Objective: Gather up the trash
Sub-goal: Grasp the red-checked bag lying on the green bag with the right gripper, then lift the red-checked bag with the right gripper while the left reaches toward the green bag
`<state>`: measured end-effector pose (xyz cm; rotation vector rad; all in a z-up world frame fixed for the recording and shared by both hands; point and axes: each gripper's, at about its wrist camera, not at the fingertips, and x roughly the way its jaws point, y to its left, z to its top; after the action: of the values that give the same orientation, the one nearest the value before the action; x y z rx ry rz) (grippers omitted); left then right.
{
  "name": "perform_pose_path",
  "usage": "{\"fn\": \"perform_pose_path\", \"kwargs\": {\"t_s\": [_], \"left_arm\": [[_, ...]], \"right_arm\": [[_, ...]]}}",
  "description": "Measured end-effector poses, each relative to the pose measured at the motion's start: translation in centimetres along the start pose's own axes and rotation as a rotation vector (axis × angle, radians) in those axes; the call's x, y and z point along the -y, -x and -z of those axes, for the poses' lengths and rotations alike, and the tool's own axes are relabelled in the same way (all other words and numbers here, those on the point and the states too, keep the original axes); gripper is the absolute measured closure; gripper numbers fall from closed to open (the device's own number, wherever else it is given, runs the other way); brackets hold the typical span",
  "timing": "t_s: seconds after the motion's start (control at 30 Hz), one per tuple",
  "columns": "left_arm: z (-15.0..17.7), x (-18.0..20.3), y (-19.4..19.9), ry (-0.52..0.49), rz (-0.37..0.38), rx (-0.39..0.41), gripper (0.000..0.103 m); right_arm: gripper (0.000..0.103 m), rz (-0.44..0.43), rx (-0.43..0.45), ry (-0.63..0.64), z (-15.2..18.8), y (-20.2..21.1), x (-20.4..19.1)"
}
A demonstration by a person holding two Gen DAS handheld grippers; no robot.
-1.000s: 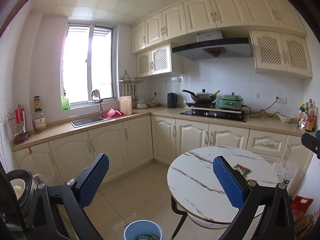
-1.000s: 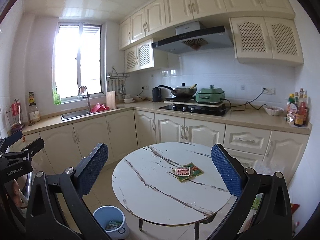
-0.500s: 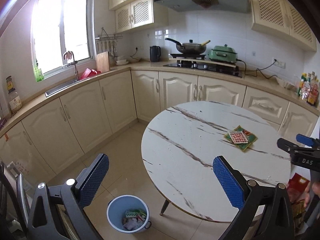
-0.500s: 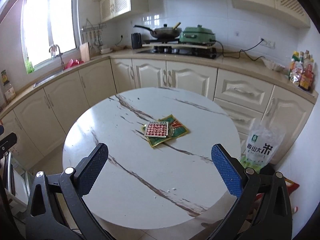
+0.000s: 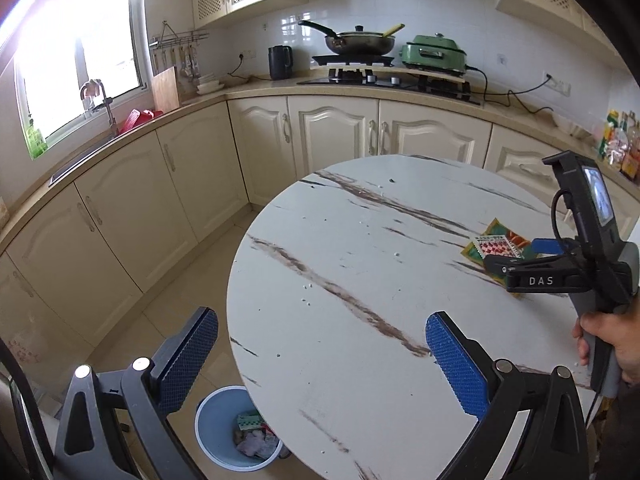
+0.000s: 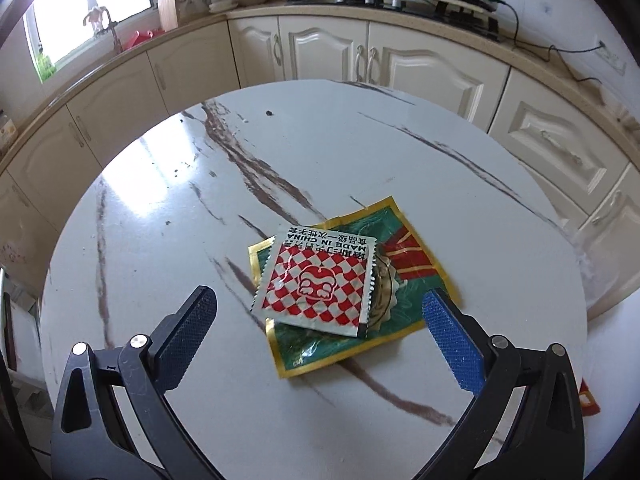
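Two wrappers lie stacked on the round white marble table (image 6: pixel 168 216): a red-and-white checkered sachet (image 6: pixel 318 286) on top of a larger green-and-gold packet (image 6: pixel 404 276). My right gripper (image 6: pixel 320 344) hovers just above and in front of them, open, fingers straddling the sachet, nothing held. In the left wrist view the same wrappers (image 5: pixel 498 242) sit at the table's right side, partly hidden by the right gripper. My left gripper (image 5: pixel 320 356) is open and empty over the table's near left edge. A blue bin (image 5: pixel 218 424) with some trash stands on the floor below.
Cream cabinets and a counter (image 5: pixel 192 108) wrap around behind the table, with a sink (image 5: pixel 80 156), kettle (image 5: pixel 279 63), wok (image 5: pixel 356 40) and green cooker (image 5: pixel 434 54). A person's hand (image 5: pixel 608 344) holds the right gripper's handle. Tiled floor (image 5: pixel 200 284) lies left of the table.
Both grippers tilted down and moved in over the table. The right one closed in on the wrappers, which now lie between its open fingers. The bin is now below the left gripper.
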<state>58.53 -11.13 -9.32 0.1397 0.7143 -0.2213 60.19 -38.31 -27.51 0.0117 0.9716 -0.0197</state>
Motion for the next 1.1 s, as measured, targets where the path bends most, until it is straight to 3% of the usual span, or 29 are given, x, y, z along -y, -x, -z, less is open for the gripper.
{"fn": "perform_pose_path", "kwargs": {"t_s": [0.17, 0.37, 0.43, 0.53, 0.83, 1.03, 1.1], "left_arm": [[-0.2, -0.1, -2.1, -0.006, 0.002, -0.013, 0.001], [0.5, 0.2, -2.6, -0.026, 0.011, -0.025, 0.001], [0.7, 0.2, -2.6, -0.030, 0.013, -0.028, 0.001], [1.5, 0.2, -2.2, -0.046, 0.008, -0.032, 0.001], [2.0, -0.3, -1.9, -0.063, 0.009, -0.057, 0.001], [1.2, 1.8, -3.1, -0.098, 0.131, -0.088, 0.001], [0.9, 3.3, -3.8, -0.126, 0.184, -0.103, 0.001]], "right_arm": [[0.022, -0.034, -0.011, 0.018, -0.5, -1.7, 0.3], [0.027, -0.057, -0.008, 0.040, -0.5, -1.6, 0.6], [0.031, -0.091, -0.009, 0.034, -0.4, -1.2, 0.6], [0.049, -0.119, -0.008, 0.056, 0.1, -0.6, -0.1], [0.066, -0.224, 0.000, 0.135, 1.9, 0.9, -4.6], [0.097, -0.196, 0.075, 0.142, 2.0, 2.7, -4.9], [0.098, -0.189, 0.117, 0.133, 2.1, 3.8, -4.2]]}}
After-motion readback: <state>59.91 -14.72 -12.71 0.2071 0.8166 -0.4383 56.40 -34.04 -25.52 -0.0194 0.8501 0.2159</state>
